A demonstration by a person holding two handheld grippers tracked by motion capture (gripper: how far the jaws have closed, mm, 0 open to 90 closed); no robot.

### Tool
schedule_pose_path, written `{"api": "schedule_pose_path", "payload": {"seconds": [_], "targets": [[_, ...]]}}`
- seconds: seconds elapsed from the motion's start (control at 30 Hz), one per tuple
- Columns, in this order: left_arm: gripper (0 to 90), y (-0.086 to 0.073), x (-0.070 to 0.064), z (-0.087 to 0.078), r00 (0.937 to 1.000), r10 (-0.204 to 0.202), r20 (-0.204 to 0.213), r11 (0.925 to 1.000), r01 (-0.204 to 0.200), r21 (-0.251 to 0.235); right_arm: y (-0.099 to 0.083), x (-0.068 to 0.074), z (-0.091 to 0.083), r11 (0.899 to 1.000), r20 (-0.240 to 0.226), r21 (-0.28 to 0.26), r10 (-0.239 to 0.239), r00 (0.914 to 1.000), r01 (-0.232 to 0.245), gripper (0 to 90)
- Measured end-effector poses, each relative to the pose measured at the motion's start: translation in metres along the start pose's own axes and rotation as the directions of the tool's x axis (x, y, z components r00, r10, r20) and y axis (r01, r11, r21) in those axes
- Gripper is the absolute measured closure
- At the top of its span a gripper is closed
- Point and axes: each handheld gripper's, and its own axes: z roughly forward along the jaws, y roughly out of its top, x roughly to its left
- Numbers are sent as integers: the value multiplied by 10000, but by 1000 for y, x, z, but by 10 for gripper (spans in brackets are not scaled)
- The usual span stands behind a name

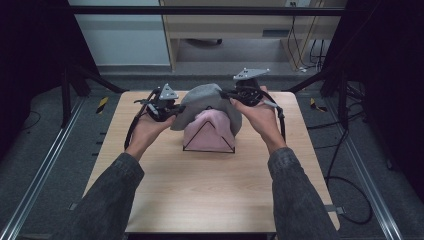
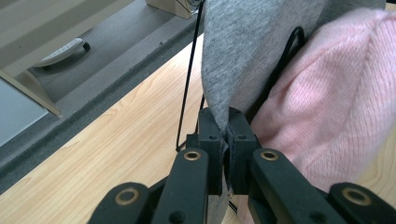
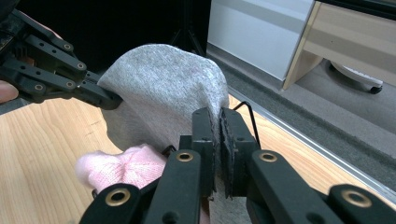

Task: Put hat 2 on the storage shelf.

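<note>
A grey hat (image 1: pixel 207 102) hung over the middle of the counter (image 1: pixel 210 190), stretched between the two tools and draped across the top of a pink hat (image 1: pixel 210 132). The pink hat sat on a black wire stand (image 1: pixel 208 149) near the counter's centre, its lower front uncovered.

The left hand-held gripper (image 1: pixel 175 109) was at the left edge of the grey hat — in its own view the jaws were clamped together on the hem of the grey fabric (image 2: pixel 243 60), with the pink knit (image 2: pixel 327 107) just beside them on the right and a thin black wire (image 2: pixel 189 79) of the stand running down to the wood.

The right hand-held gripper (image 1: pixel 231 95) held the far right edge of the same hat. Its view showed the jaws closed on the grey cloth (image 3: pixel 163 88), a little of the pink hat (image 3: pixel 123 168) below, and the other gripper (image 3: pixel 100 95) pinching the opposite edge at left.

Both of the person's hands (image 1: pixel 147 127) gripped the tools from the near side, the dark sleeves (image 1: pixel 107 200) coming in over the counter's near edge.
</note>
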Motion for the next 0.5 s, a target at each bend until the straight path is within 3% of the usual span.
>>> {"api": "schedule_pose_path", "payload": {"seconds": [0.5], "targets": [[865, -16, 0, 6, 9992, -374, 165, 9993, 374, 27, -2, 5, 10, 9993, -58, 353, -85, 9999, 87, 853]]}}
